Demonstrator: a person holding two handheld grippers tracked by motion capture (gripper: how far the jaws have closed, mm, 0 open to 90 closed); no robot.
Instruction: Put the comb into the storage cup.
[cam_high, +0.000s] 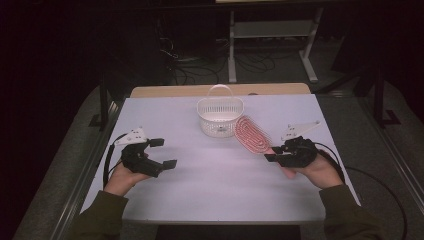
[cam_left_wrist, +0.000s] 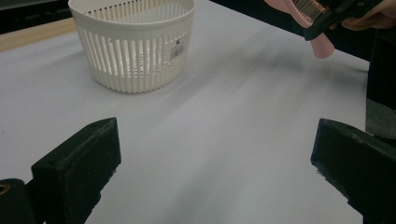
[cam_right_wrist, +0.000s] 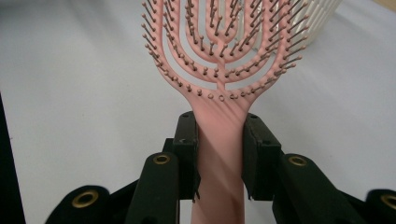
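Right gripper (cam_right_wrist: 219, 154) clamped the pink hairbrush (cam_right_wrist: 219, 56) by its handle, beside the white basket (cam_high: 220, 117). Left gripper (cam_high: 162, 152) stood wide open, holding nothing.

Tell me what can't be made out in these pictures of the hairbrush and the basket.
- Pink hairbrush: top cut off by the right gripper view's upper edge; handle end hidden between the right gripper jaws.
- White basket: handle cut off by the left gripper view's top edge; label print too small.
- Basket floor: high view, hidden by its wall.
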